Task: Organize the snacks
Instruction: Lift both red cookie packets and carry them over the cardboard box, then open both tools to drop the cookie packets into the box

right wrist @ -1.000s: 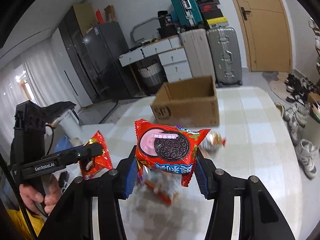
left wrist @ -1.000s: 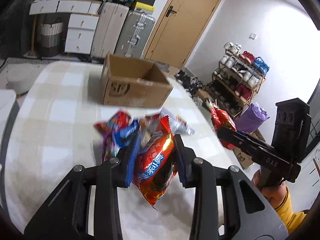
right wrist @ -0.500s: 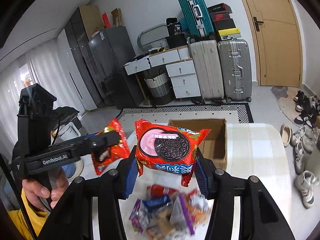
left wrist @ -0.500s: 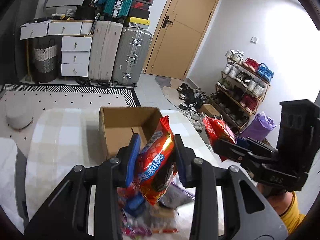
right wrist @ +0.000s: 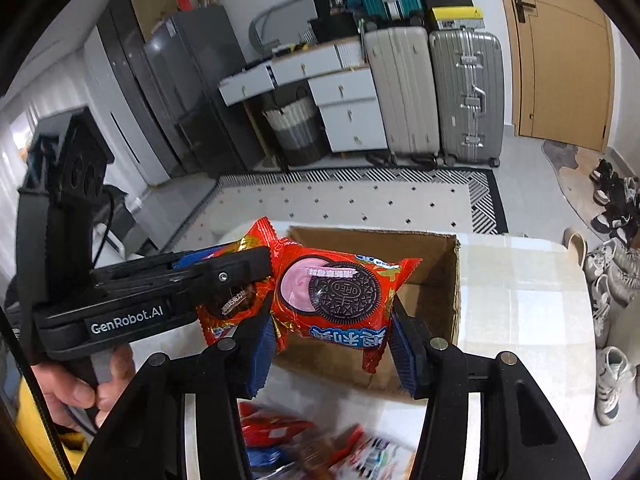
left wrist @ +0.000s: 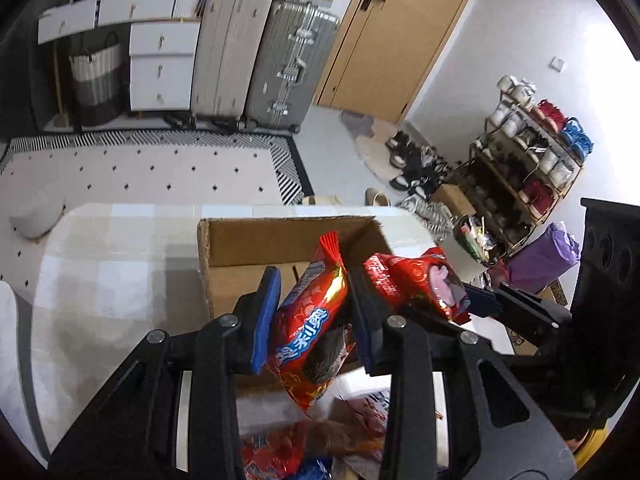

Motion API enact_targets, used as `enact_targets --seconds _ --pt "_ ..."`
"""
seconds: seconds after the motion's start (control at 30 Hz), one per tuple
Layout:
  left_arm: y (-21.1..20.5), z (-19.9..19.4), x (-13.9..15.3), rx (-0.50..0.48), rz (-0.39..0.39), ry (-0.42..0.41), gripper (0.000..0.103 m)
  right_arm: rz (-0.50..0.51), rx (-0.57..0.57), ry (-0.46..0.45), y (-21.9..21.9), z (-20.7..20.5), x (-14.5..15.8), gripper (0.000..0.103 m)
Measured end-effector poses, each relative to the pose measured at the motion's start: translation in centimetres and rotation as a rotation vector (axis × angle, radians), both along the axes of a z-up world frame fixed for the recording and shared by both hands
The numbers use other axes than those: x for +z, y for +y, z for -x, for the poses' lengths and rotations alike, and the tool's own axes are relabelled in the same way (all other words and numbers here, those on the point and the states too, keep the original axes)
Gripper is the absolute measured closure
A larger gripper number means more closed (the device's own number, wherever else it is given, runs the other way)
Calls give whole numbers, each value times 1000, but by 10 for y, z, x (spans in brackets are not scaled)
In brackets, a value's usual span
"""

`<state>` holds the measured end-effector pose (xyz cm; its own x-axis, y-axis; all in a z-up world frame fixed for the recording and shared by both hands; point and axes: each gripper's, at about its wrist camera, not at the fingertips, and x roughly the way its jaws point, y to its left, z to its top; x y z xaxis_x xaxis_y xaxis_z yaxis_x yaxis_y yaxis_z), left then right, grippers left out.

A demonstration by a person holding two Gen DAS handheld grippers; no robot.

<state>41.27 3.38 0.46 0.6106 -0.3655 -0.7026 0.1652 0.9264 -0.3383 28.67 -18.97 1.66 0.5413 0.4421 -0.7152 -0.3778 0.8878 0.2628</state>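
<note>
In the left wrist view my left gripper (left wrist: 314,304) is shut on a red Oreo packet (left wrist: 308,320), held edge-on in front of the open cardboard box (left wrist: 256,248). To its right my right gripper (left wrist: 460,300) carries a second red packet (left wrist: 416,280) beside the box's near right corner. In the right wrist view my right gripper (right wrist: 332,336) is shut on its red Oreo packet (right wrist: 340,292), face up, over the box (right wrist: 432,264). My left gripper (right wrist: 256,264) with its packet (right wrist: 232,304) is close on the left, held by a hand (right wrist: 80,392).
A blurred pile of loose snacks (right wrist: 320,452) lies on the checked table (left wrist: 112,264) just below both grippers. The box stands near the table's far edge. Beyond are a patterned rug (left wrist: 160,168), suitcases (left wrist: 280,64), drawers (left wrist: 160,60) and a shoe rack (left wrist: 532,168).
Both grippers have carried their packets forward from above the snack pile to the box. The box now fills the space behind the packets, and the pile has dropped to the bottom edge.
</note>
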Motion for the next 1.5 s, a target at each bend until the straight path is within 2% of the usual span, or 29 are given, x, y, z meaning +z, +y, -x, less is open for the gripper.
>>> enact_targets --seconds 0.17,0.33,0.5,0.77,1.17,1.33,1.5 --pt "-10 -29 -32 4 -12 35 73 8 -19 63 -3 -29 -34 52" --pt "-23 -47 -61 -5 -60 48 72 14 -26 100 -6 -44 -59 52" --pt "-30 -63 -82 -2 -65 69 72 25 -26 109 -5 -49 -69 52" --pt "-38 -66 -113 -2 -82 107 72 58 -28 136 -1 -49 -82 52" --pt "-31 -48 -117 26 -100 97 72 92 -20 138 4 -43 -88 52" --pt "-29 -36 -106 29 -125 83 59 120 -4 129 11 -41 -86 46" --pt "-26 -17 -92 21 -126 61 57 154 -1 69 16 -31 -70 43"
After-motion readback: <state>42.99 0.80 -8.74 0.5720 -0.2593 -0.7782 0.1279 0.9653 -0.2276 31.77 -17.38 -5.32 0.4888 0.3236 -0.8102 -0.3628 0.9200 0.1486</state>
